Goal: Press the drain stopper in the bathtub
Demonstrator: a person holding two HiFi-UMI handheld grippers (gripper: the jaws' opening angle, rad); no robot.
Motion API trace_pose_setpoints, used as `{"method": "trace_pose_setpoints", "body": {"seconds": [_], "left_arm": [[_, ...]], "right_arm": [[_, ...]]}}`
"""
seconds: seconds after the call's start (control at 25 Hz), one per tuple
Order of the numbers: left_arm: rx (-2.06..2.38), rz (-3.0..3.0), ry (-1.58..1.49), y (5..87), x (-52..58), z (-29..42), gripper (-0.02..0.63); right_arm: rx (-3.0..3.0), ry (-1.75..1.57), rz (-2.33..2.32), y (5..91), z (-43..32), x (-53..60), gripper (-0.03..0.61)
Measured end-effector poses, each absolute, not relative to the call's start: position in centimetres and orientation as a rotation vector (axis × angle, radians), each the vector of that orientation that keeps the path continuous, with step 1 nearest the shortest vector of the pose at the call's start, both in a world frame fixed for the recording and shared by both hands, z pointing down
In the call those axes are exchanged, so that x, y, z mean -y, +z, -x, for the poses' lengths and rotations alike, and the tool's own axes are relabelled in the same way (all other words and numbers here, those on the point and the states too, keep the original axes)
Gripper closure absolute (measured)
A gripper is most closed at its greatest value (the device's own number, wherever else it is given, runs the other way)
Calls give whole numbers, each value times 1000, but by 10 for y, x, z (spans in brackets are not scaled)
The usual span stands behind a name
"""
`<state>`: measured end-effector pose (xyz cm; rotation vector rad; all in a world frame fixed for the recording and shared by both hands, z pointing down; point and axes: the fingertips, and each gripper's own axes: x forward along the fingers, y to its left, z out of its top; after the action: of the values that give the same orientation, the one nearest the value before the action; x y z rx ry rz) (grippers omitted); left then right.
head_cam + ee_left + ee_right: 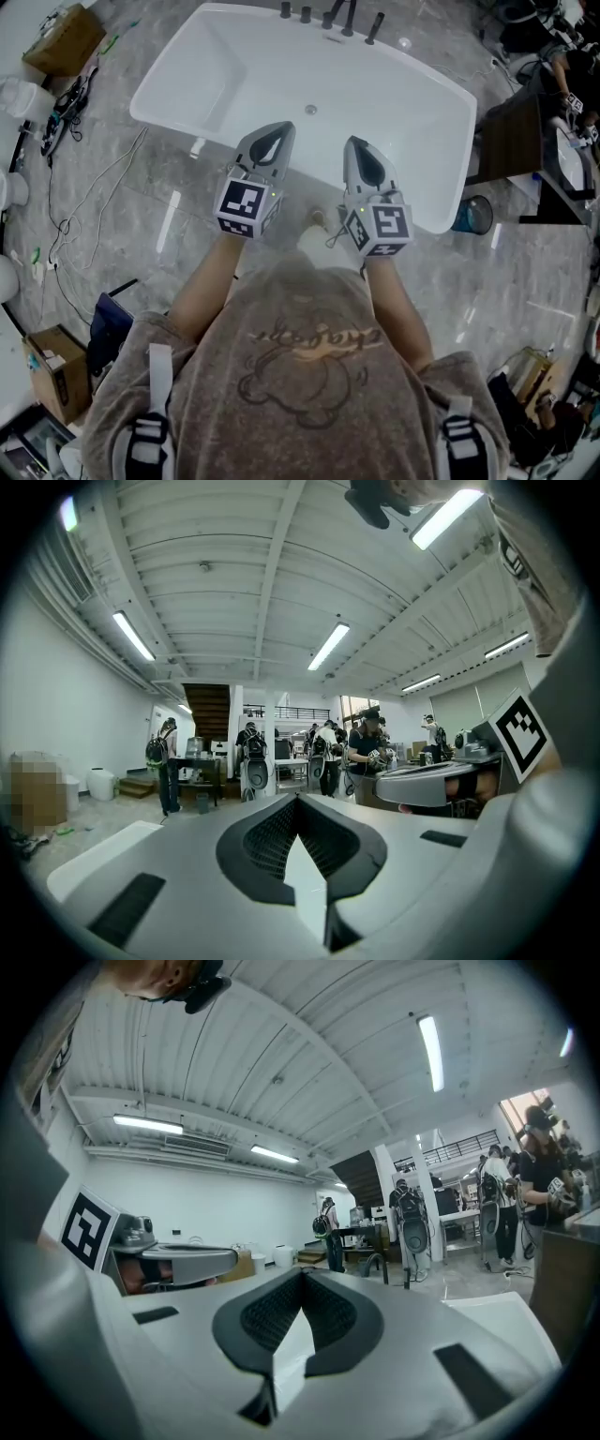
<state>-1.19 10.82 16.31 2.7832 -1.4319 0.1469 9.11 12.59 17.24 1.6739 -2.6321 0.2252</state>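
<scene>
Only the head view shows the bathtub (187,84) and the drain stopper (310,110) on its floor; both claw cameras see just ceiling lights and people across the room. Left claw (283,128) and right claw (353,142) are each pressed together on nothing, side by side over the tub's near rim. The stopper sits just beyond, between their tips.

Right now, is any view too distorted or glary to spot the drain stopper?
Head view: evenly lit, sharp, mild edge curving; drain stopper plain in the bathtub. Both gripper views: heavy fisheye, dark corners, bright ceiling lights, facing the room, no stopper shown.
</scene>
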Motion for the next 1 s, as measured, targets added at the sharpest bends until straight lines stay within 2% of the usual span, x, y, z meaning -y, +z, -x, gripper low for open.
{"method": "trace_pose_setpoints", "body": {"seconds": [1.0], "left_arm": [[1567, -2728, 156, 165, 27, -34, 614]], "right_arm": [[2737, 251, -1473, 180, -130, 16, 577]]}}
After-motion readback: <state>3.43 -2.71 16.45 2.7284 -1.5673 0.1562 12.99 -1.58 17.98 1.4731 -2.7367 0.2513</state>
